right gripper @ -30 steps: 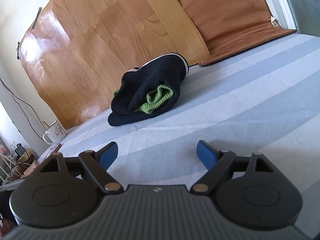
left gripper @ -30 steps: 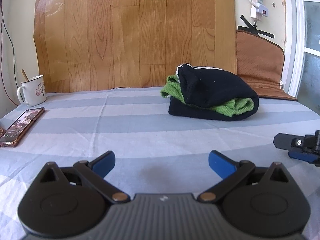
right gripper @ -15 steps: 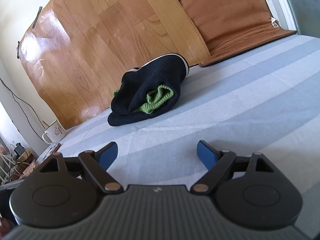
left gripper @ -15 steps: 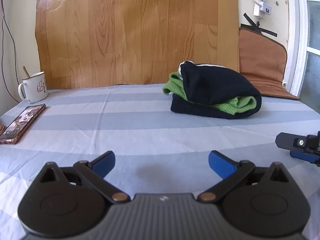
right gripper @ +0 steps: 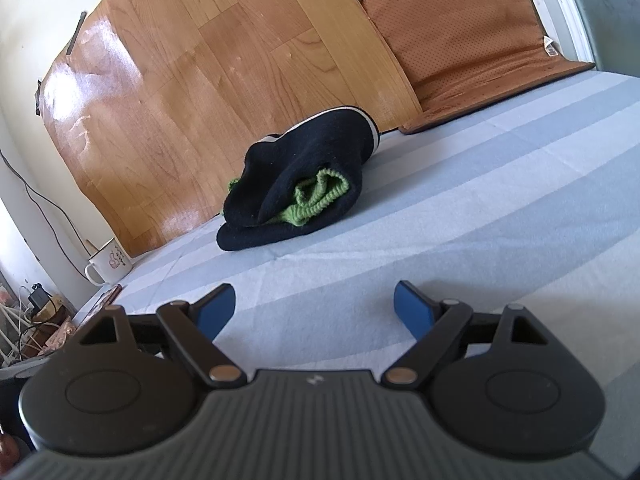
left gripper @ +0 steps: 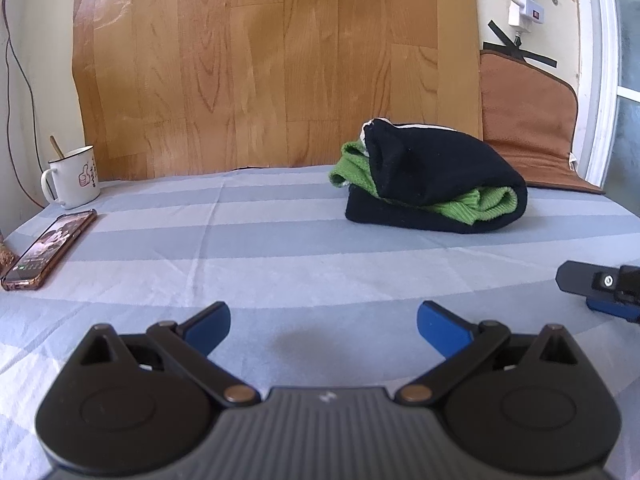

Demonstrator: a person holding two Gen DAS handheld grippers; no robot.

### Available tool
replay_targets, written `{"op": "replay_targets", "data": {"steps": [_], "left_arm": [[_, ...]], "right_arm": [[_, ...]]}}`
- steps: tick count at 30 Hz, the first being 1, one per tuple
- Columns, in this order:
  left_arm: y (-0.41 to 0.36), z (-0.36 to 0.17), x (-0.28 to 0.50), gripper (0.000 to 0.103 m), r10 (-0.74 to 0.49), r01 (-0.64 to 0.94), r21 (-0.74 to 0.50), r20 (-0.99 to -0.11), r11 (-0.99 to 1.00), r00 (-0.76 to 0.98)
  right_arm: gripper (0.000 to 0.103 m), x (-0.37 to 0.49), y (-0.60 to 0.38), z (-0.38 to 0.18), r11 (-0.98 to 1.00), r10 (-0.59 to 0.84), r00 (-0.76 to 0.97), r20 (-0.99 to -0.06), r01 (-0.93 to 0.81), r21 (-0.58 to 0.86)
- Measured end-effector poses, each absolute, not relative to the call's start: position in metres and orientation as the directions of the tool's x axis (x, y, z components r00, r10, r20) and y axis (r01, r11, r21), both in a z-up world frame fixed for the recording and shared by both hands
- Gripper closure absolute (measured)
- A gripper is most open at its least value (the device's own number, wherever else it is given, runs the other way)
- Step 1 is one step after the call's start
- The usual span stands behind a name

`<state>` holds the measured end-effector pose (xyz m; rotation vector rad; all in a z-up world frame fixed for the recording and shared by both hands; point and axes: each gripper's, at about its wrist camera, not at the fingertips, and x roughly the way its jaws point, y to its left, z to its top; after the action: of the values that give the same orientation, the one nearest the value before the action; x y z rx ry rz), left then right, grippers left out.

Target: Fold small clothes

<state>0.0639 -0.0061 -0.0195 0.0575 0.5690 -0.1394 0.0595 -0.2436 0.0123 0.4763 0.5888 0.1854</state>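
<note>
The left tool (left gripper: 323, 322) and the right tool (right gripper: 314, 306) both hang over the striped blue sheet (left gripper: 280, 240) with their jaws spread wide and nothing between the blue pads (left gripper: 434, 322). The task's thing, a black garment (left gripper: 436, 172) bundled with a green knit piece (left gripper: 476, 202) tucked inside it, lies on the surface well ahead of both tools, near the wood-grain board (left gripper: 280, 60) at the back.

The bundle looks already folded over, so the step in hand is probably either a rest after finishing or a fresh approach to tidy it. If a further fold is wanted, it would go best with each tool taking one outer corner of the black cloth, pinching only the top layer, and lifting evenly so the green piece does not slide out of the open end.

A white mug (left gripper: 74, 178) with a spoon and a phone (left gripper: 50, 246) lie far left, clear of the path. A brown mat (left gripper: 528, 120) leans just behind the bundle; nothing blocks the reach.
</note>
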Motion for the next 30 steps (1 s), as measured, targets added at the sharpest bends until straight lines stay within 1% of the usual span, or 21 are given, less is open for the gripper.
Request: {"op": "replay_targets", "data": {"steps": [19, 26, 30], "left_arm": [[-0.006, -0.019, 0.061, 0.0, -0.162, 0.186, -0.008, -0.531, 0.982, 0.831], [-0.008, -0.022, 0.071, 0.0, -0.138, 0.169, -0.003, -0.59, 0.986, 0.795], [-0.008, -0.021, 0.068, 0.0, -0.093, 0.13, 0.023, -0.575, 0.991, 0.813]], "right_arm": [[0.015, 0.059, -0.245, 0.012, 0.865, 0.311, 0.821, -0.479, -0.036, 0.501], [0.014, 0.06, -0.244, 0.013, 0.876, 0.306, 0.817, -0.489, -0.04, 0.481], [0.014, 0.058, -0.238, 0.016, 0.891, 0.31, 0.804, -0.507, -0.059, 0.45]]}}
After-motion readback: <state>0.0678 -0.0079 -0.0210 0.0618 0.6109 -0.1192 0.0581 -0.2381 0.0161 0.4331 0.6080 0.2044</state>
